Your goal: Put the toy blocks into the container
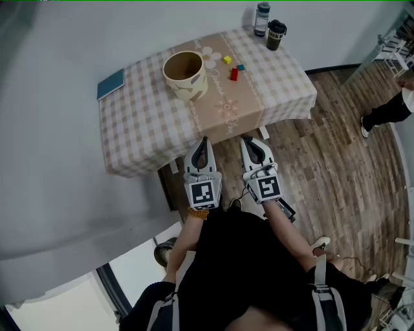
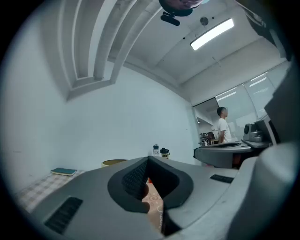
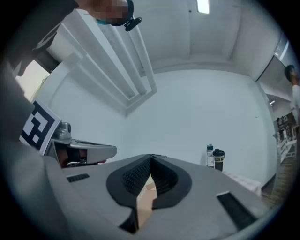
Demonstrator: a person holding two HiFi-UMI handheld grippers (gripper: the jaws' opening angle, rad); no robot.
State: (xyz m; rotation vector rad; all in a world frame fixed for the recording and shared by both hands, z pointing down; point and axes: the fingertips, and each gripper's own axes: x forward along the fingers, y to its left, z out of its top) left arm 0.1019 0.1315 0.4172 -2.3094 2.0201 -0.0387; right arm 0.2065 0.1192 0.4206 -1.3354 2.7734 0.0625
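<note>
Three small toy blocks lie on the checked tablecloth to the right of the container: a yellow block (image 1: 227, 60), a blue block (image 1: 240, 67) and a red block (image 1: 233, 75). The container (image 1: 185, 74) is a round cream pot, open at the top, near the table's middle; its rim (image 2: 114, 162) shows in the left gripper view. Both grippers hang in front of the table's near edge, short of the blocks. My left gripper (image 1: 202, 143) is shut with nothing in it. My right gripper (image 1: 248, 141) is shut and empty too; their tips (image 2: 149, 159) (image 3: 151, 156) meet in the gripper views.
A teal book (image 1: 110, 83) lies at the table's left edge. A bottle (image 1: 261, 19) and a dark mug (image 1: 275, 35) stand at the far right corner. A person (image 2: 222, 124) stands in the background to the right. Wood floor lies right of the table (image 1: 142, 123).
</note>
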